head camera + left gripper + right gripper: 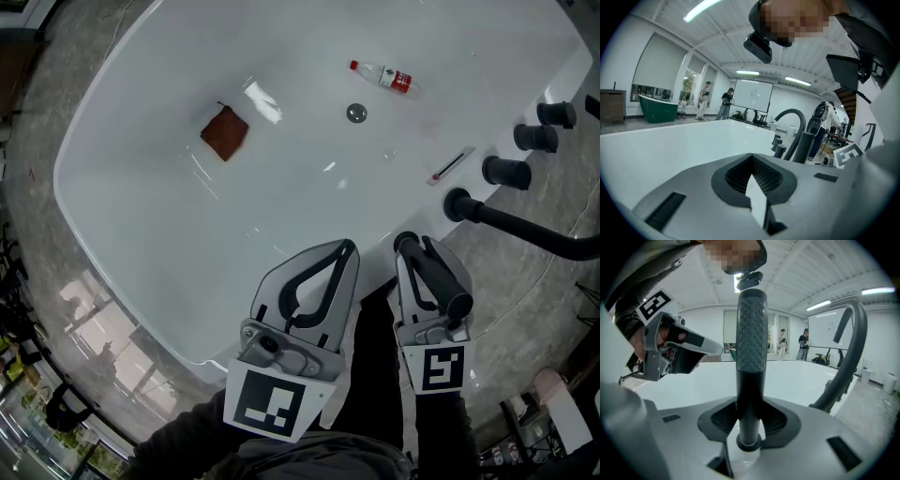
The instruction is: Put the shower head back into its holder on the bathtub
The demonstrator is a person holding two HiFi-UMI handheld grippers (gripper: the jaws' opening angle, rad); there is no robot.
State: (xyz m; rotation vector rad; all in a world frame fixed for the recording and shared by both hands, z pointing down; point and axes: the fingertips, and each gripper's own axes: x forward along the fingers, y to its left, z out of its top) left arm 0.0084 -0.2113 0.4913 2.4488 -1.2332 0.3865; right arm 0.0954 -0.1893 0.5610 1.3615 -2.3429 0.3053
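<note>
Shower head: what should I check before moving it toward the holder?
1. Right tongs shut on shower head: ok.
2. Left tongs shut, empty, clear of the hose: ok.
3. Hose free of kinks: cannot tell, it leaves the head view.
4. Holder opening free: cannot tell, hose exits it.
5. Way to holder clear: not ok, thin stick lies near it.

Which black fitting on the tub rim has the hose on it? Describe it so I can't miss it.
On the white bathtub, find the row of black fittings along the right rim. Take the end fitting nearest the right gripper, which holds the shower head. Unlike the stubby knobs beyond it, a thick hose runs off it.
</note>
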